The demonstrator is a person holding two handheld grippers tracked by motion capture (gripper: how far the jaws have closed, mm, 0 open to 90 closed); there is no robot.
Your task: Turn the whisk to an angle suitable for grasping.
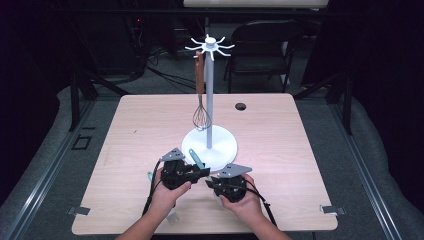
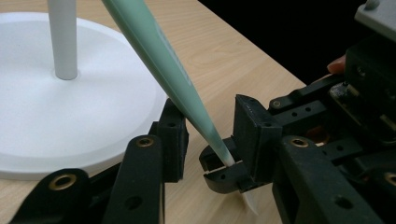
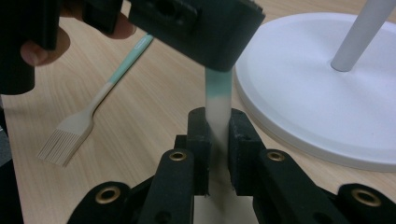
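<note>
High view looks forward and down over the whole table (image 1: 280, 150). Both gripper views sit close, near tabletop level, sharing the white stand base (image 2: 70, 116).

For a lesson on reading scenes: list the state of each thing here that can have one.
whisk: hanging from the stand.
stand: upright on the table.
green-handled utensil: tilted, pinched at its pale end.
brush: lying flat on the table.
right gripper: shut on the green-handled utensil.
left gripper: open, jaws either side of the utensil's handle.
</note>
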